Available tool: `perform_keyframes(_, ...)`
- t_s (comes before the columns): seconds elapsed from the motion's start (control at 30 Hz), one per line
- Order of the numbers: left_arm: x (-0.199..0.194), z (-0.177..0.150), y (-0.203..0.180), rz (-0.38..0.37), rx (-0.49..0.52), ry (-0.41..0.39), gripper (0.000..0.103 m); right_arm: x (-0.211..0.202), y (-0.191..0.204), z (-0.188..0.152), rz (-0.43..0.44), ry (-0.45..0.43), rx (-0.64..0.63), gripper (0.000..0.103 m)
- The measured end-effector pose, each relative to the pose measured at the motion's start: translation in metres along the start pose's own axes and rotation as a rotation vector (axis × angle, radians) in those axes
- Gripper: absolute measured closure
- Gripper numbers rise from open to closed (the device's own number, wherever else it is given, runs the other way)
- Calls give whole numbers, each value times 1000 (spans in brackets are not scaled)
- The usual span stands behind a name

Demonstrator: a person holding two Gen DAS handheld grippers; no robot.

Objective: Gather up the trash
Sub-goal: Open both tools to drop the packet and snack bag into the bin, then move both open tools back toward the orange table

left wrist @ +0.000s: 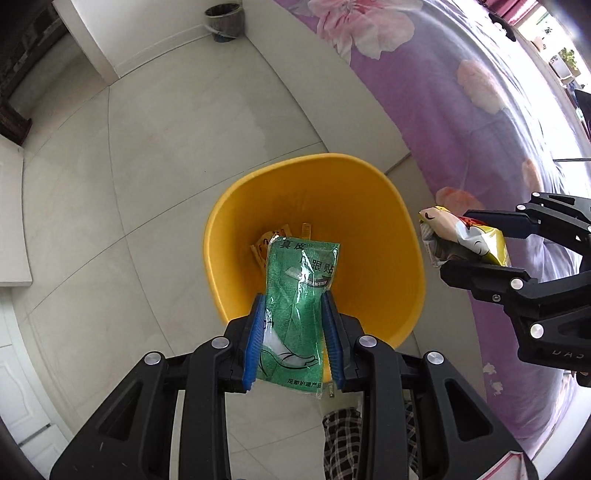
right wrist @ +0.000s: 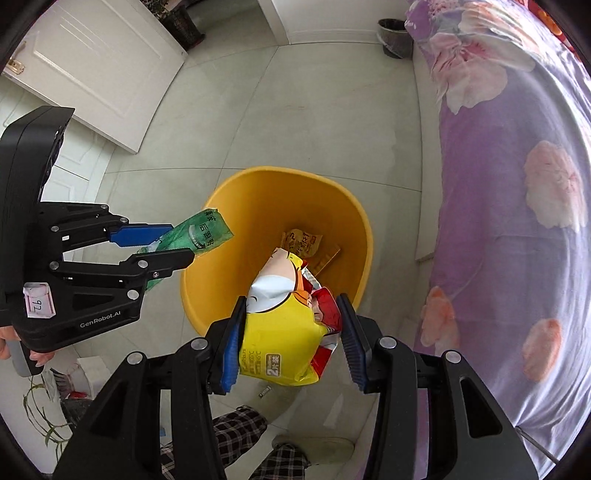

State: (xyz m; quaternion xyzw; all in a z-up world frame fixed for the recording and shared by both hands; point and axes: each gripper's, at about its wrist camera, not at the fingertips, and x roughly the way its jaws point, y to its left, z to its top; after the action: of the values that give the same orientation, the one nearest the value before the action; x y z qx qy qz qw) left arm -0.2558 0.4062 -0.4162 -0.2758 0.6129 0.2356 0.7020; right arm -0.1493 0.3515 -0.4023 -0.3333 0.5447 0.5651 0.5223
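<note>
My left gripper (left wrist: 291, 339) is clamped on a green packet (left wrist: 295, 295), pointing down w/ the packet's top end over the mouth of the yellow bin (left wrist: 369, 258). My right gripper (right wrist: 291, 339) is clamped on a crumpled yellow snack bag (right wrist: 284, 332), also above the bin, its free end over the near rim at about 6 o'clock. In the left wrist view that bag sits at 3 o'clock, just outside the bin's rim.

Progress, as I judge it: a couple of orange wrappers (right wrist: 301, 242) already lie on the bin's bottom, so some trash is in. Both held pieces aren't dropped yet; letting go is what's left.

Nearby: my plaid trouser legs (right wrist: 240, 432) at 6 o'clock, a small dark bit on the floor (right wrist: 265, 391) by the bin, maybe more trash, can't tell. Bed w/ floral purple cover (right wrist: 498, 221) at 3 o'clock, close to the bin. Far off at 12 o'clock, a second dark waste bin (left wrist: 225, 18). Nothing blocks the drop.
</note>
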Motion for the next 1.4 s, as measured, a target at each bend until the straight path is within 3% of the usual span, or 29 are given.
perform_keyframes(0.13,14,2,6,-3,-13,19,71,15,0,3,25,16,-10,52)
perform_keyframes(0.27,14,1,7,16,-25,17,55,22,-3,5,9,23,-28,39)
perform_keyframes(0.37,10,-1,7,23,-33,7,45,19,-6,3,11,18,-21,38)
perform_keyframes(0.6,-17,-7,10,39,-52,-14,45,-3,-2,-3,-9,-12,1,38)
perform_keyframes(0.83,-68,-9,-3,52,-68,-70,45,-61,14,-11,-43,-78,19,38)
perform_keyframes(1.1,-153,-23,-19,115,-96,-170,44,-149,42,-24,-111,-169,67,37)
perform_keyframes(1.17,-175,-28,-22,117,-109,-199,34,-172,50,-27,-135,-200,83,34)
perform_keyframes(1.3,-213,-35,-33,108,-104,-243,29,-219,56,-44,-188,-269,126,28)
perform_keyframes(1.4,-238,-38,-45,96,-73,-283,20,-253,58,-60,-233,-331,163,22)
